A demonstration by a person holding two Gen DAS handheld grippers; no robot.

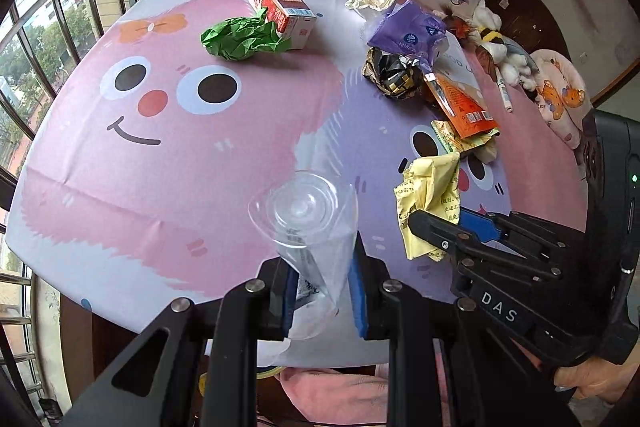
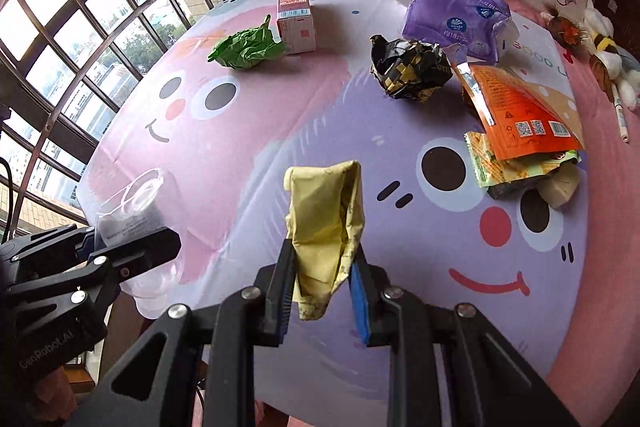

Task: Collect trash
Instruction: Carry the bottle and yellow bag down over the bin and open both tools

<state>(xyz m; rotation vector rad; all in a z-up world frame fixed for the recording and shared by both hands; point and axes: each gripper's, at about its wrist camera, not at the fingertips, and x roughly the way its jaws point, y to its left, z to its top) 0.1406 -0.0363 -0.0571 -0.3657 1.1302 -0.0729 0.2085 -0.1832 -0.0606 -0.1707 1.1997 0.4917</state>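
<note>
The tablecloth looks like smooth matt printed fabric. The cup in the left gripper is clear, glossy thin plastic. The yellow wrapper is creased matt paper. Toward the tablecloth's far edge lie crumpled green paper, a glossy cardboard carton and a shiny purple plastic pack.

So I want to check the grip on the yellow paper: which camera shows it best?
The right wrist view: the yellow paper sits centred between the right gripper fingers. The left wrist view shows it only from the side, partly hidden by that gripper.
</note>
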